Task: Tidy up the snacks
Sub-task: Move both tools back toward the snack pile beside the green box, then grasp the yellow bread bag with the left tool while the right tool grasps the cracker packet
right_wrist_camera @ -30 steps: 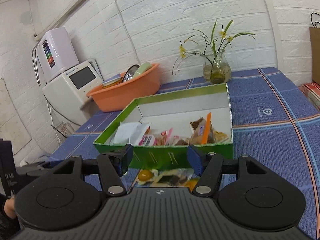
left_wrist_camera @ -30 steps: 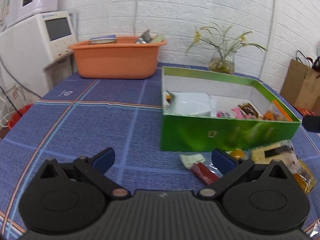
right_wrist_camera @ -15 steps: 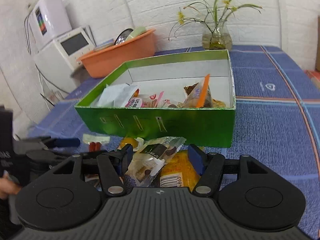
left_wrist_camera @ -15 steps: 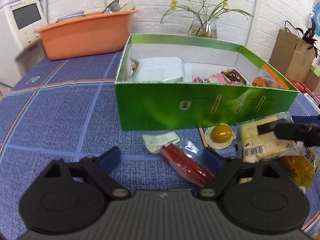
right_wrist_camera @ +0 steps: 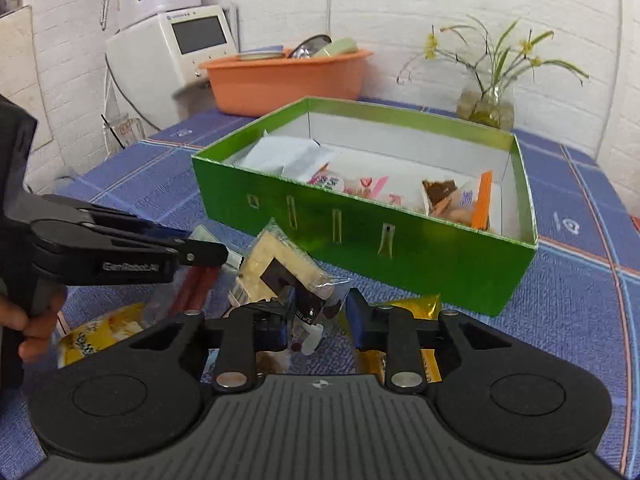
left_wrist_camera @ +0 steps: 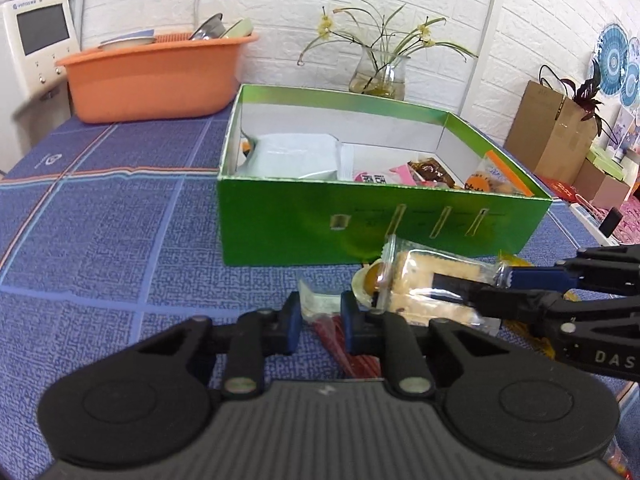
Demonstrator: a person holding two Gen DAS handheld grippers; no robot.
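An open green box [left_wrist_camera: 380, 224] with several snacks inside stands on the blue cloth. Loose packets lie in front of it. My left gripper [left_wrist_camera: 320, 322] is closing, and its pads pinch a clear packet of red sausage sticks [left_wrist_camera: 324, 308]. From the right wrist view that gripper [right_wrist_camera: 216, 254] comes in from the left, with the red sticks [right_wrist_camera: 196, 288] hanging under its tip. My right gripper [right_wrist_camera: 318, 320] is closing on one end of a clear cracker packet [right_wrist_camera: 276, 264]. In the left wrist view, that cracker packet [left_wrist_camera: 432, 280] is tilted up off the cloth, held by the right gripper [left_wrist_camera: 496, 284].
A small yellow egg-like snack [left_wrist_camera: 370, 278] lies by the box front. Yellow packets [right_wrist_camera: 96, 332] lie on the cloth below both grippers. An orange basin [left_wrist_camera: 152, 76] and a glass vase [left_wrist_camera: 378, 76] stand at the back. A hand [right_wrist_camera: 36, 328] holds the left gripper's handle.
Both grippers' jaws have narrowed from wide open. The left ones came in around the red sausage packet. The right ones took the cracker packet's end, which now stands raised off the cloth.
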